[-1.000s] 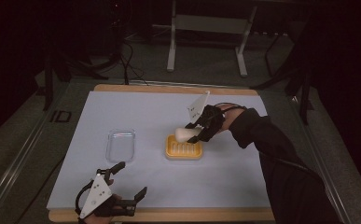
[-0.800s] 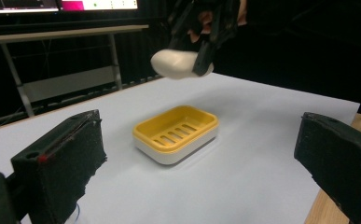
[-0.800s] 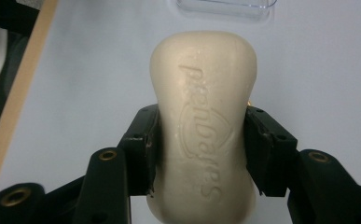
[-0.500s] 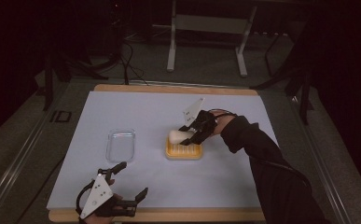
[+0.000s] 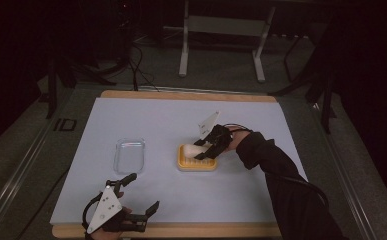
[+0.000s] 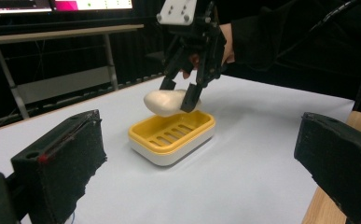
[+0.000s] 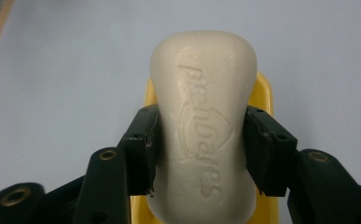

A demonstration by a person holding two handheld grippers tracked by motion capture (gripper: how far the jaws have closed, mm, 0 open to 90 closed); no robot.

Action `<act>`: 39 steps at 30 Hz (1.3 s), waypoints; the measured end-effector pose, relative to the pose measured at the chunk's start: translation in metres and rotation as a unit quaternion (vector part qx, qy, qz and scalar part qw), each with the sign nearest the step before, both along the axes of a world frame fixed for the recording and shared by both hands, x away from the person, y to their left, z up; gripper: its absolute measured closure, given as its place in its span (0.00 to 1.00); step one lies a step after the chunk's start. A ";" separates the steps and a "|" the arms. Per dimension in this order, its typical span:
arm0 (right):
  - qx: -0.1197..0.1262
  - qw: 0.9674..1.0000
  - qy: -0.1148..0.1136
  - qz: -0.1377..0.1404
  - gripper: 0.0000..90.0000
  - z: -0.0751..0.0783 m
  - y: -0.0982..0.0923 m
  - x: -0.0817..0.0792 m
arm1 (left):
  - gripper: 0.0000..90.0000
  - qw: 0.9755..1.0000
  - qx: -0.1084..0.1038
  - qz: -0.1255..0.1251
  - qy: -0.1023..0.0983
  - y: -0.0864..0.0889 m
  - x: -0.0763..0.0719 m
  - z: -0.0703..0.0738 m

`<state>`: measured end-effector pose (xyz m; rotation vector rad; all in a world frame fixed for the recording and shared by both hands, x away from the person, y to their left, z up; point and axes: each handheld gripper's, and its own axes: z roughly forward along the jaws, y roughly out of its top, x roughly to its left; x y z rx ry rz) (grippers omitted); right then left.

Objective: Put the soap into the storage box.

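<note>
A cream bar of soap with raised lettering is clamped between the jaws of my right gripper, which is shut on it. The soap hangs just above a yellow slotted soap dish on a white base, near the dish's far end. From above, the right gripper holds the soap over the left part of the dish at mid-table. My left gripper rests at the table's front left, open, with nothing between its fingers.
A clear plastic lid or tray lies left of the dish. The table carries a pale sheet with a wooden edge at the front. A metal stand is on the floor beyond the table.
My right gripper has come down and slightly left with the soap, from above the dish's far right corner to just over the dish. The left gripper has stayed put.
</note>
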<state>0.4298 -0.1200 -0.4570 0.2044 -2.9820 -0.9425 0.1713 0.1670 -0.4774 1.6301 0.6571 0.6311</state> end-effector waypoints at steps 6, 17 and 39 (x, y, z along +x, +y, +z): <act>-0.004 1.000 -0.003 -0.002 0.55 -0.014 -0.004 0.004 | 0.02 1.000 0.001 -0.006 0.002 -0.002 0.000 -0.001; -0.033 0.999 0.012 -0.020 0.55 -0.034 -0.001 0.010 | 0.02 1.000 0.005 -0.018 0.013 -0.004 0.002 -0.002; -0.052 0.998 0.020 -0.043 0.53 -0.038 0.009 0.013 | 0.02 0.999 0.011 -0.025 0.017 -0.006 0.002 -0.003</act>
